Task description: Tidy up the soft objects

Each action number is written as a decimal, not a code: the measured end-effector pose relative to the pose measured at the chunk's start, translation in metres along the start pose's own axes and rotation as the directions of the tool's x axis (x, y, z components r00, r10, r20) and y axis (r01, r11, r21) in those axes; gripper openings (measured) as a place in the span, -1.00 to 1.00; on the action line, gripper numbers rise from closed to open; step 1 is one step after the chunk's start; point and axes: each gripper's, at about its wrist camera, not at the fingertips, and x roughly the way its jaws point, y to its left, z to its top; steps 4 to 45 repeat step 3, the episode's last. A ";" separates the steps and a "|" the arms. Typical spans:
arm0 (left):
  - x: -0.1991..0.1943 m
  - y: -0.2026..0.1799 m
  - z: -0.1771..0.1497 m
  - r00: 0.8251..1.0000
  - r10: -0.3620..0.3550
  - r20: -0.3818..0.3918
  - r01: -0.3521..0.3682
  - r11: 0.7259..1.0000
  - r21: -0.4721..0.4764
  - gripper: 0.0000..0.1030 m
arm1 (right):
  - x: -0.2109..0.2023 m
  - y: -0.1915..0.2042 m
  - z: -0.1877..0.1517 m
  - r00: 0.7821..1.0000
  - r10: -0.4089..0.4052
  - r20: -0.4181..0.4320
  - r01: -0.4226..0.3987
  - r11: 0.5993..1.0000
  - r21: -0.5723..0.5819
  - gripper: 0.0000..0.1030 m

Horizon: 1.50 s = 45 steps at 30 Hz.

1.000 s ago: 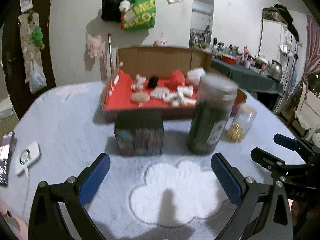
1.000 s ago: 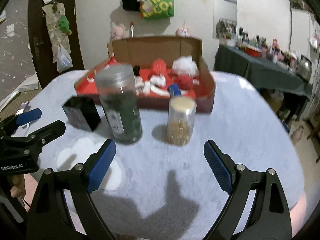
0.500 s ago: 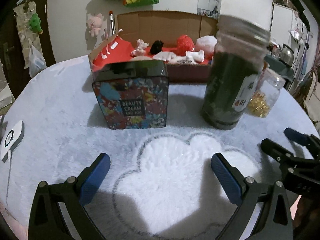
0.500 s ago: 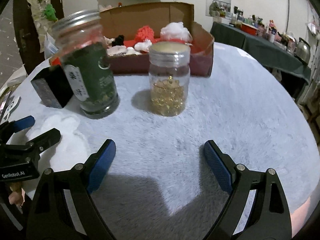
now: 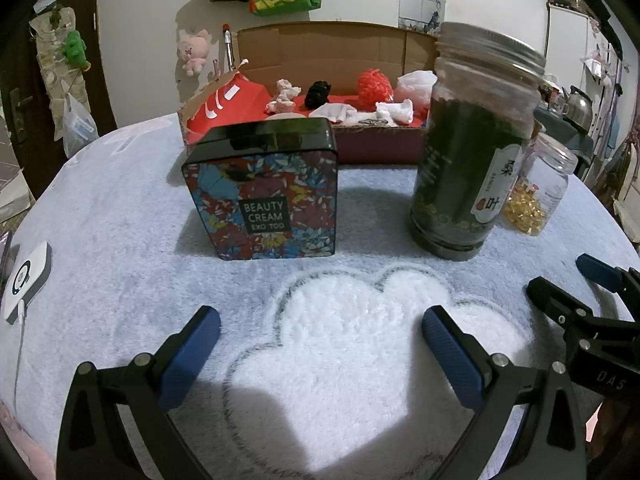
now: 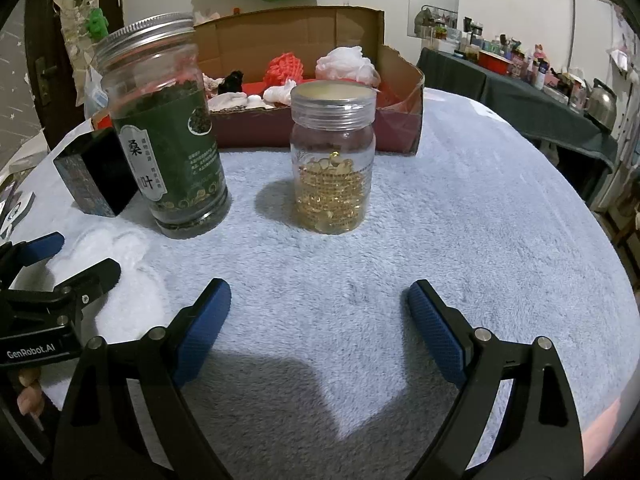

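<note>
Left gripper (image 5: 320,330) spread, empty, low center over white cloud patch (image 5: 352,344). Right gripper (image 6: 319,302) spread, empty. Soft objects (image 5: 372,84) in cardboard box (image 5: 320,46), upper center, behind floral tin (image 5: 266,190), 2 jars.

A floral Beauty Cream tin (image 5: 264,196), a dark green tea jar (image 5: 472,148) and a jar of golden capsules (image 6: 332,160) stand upright on the fleecy tablecloth (image 6: 460,220).

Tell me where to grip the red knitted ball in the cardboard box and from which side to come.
Grip the red knitted ball across its round middle, coming down from above with open jaws. The box wall and the jars, the green jar and the capsule jar, block a level approach from the front. Neighbouring white pieces lie close, so keep the fingers on the ball's left and right flanks.
</note>
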 end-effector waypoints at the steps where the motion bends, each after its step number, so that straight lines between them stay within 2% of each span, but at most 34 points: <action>1: 0.000 0.000 0.000 1.000 0.000 0.000 0.000 1.000 0.000 1.00 | 0.000 0.000 0.000 1.000 0.000 0.000 0.000 1.000 0.000 0.77; 45: 0.000 0.000 0.000 1.000 0.000 0.000 0.000 1.000 0.000 1.00 | 0.000 0.000 0.000 1.000 -0.002 0.000 0.002 1.000 -0.002 0.78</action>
